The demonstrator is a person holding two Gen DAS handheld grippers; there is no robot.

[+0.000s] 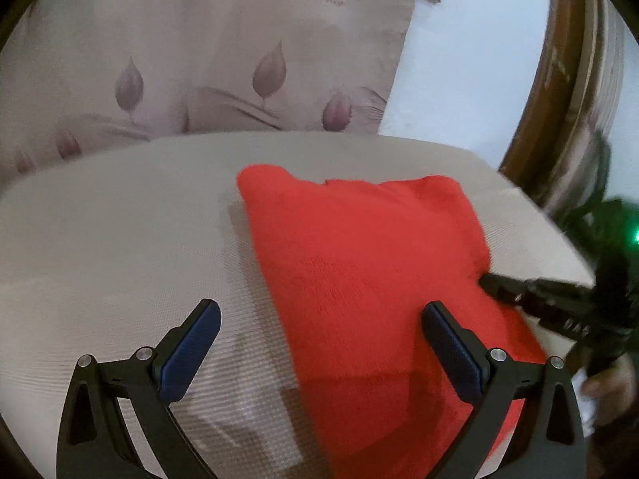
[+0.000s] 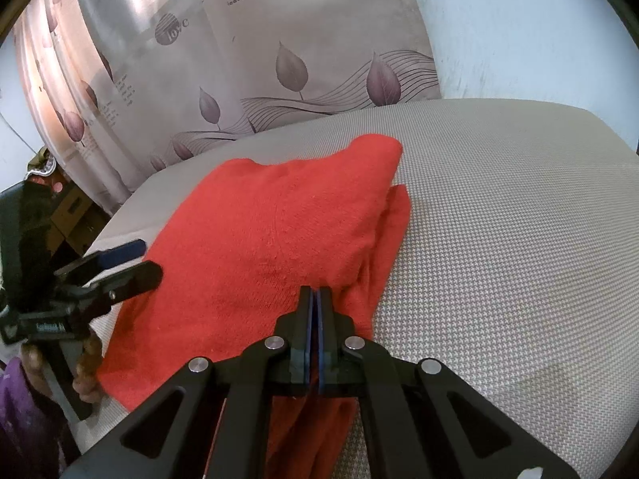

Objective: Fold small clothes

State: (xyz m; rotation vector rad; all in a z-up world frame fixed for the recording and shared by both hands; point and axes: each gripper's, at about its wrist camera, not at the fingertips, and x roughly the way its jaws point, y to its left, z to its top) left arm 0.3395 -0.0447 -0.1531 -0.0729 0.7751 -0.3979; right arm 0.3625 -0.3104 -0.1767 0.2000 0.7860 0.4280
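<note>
A leaf-printed curtain (image 2: 247, 60) hangs behind the grey woven table (image 2: 499, 219), beside a pale wall (image 2: 519, 28).

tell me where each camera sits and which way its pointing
Left wrist: on the left gripper, angled down over the red garment on the grey surface; its own open fingers show, the right gripper at the garment's right edge.
Right wrist: on the right gripper, shut on the garment; the left gripper and hand show at left.
Shared: garment, surface, leaf-print curtain.
</note>
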